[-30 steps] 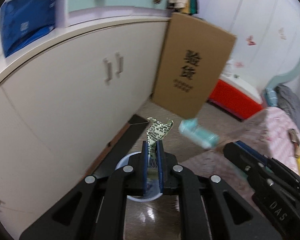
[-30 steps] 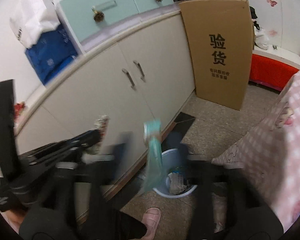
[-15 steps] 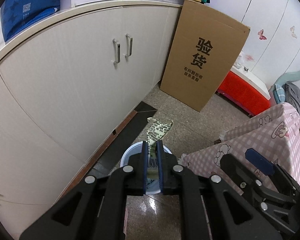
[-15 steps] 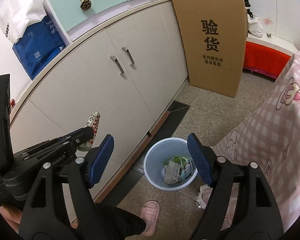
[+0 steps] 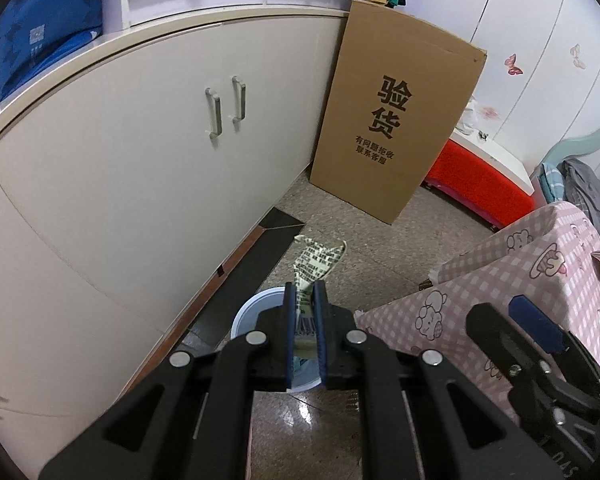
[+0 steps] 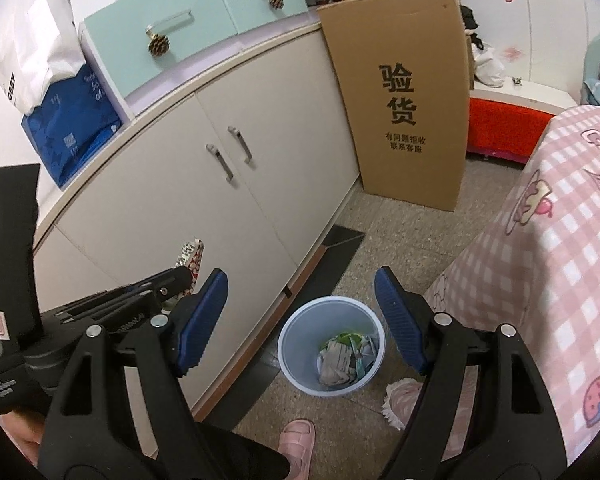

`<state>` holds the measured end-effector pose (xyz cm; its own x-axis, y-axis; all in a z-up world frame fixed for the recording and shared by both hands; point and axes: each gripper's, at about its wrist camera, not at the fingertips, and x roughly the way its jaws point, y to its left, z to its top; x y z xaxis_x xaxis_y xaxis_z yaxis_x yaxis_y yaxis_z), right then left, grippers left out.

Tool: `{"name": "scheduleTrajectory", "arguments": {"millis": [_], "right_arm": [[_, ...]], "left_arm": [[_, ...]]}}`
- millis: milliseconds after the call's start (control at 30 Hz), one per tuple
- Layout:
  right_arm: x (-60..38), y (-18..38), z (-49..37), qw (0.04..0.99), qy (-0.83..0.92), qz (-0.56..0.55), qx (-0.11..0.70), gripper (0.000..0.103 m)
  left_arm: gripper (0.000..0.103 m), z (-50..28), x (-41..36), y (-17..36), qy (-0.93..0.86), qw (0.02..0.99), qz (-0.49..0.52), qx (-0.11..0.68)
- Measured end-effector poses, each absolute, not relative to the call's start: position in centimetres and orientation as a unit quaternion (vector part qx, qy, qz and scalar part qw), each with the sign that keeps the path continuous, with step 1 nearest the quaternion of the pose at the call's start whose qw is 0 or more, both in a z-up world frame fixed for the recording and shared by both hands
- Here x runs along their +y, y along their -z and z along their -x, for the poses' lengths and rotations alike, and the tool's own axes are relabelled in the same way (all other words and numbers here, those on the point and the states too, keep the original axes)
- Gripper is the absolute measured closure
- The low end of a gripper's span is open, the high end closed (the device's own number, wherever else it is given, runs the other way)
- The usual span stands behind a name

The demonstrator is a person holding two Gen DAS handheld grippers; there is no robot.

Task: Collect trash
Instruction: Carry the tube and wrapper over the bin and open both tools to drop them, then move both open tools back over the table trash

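My left gripper [image 5: 305,286] is shut on a printed wrapper [image 5: 318,257] with black-and-white marks, held above the pale blue waste bin [image 5: 249,312]. In the right wrist view the bin [image 6: 300,326] stands on the floor by the cabinet and holds several crumpled wrappers [image 6: 346,354]. My right gripper [image 6: 300,294] is open and empty above the bin. The left gripper [image 6: 182,276] shows there at the left, with the wrapper [image 6: 192,254] sticking out of it.
A white cabinet [image 6: 236,200] runs along the left. A tall cardboard box [image 6: 404,92] leans against it. A bed with a pink checked cover [image 6: 548,264] is at the right. A pink slipper [image 6: 298,436] is near the bin. A red bench [image 5: 480,182] stands behind.
The teal wrapper left my right gripper and fell into the bin; the right gripper now stands open. My left gripper still holds its wrapper above the bin.
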<state>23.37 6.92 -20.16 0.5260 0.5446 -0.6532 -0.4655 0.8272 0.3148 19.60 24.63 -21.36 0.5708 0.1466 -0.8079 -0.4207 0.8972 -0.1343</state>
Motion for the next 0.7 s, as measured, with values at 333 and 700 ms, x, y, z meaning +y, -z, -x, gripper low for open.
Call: {"name": "scheduleTrajectory", "arguments": {"millis": [333,700], "right_arm": [[5.3,19.6,-24.0,0.882,-0.276,-0.071,0.375,0.028],[3.6,18.7,-23.0,0.886,-0.263,-0.081,0.372,0.028]], "left_arm": [[0.058,-22.1,25.1,22.2,-0.171,0.858,0.178,0.451],[0.039,-20.3,24.0,20.9,-0.171,0.862,0.174,0.445]]}}
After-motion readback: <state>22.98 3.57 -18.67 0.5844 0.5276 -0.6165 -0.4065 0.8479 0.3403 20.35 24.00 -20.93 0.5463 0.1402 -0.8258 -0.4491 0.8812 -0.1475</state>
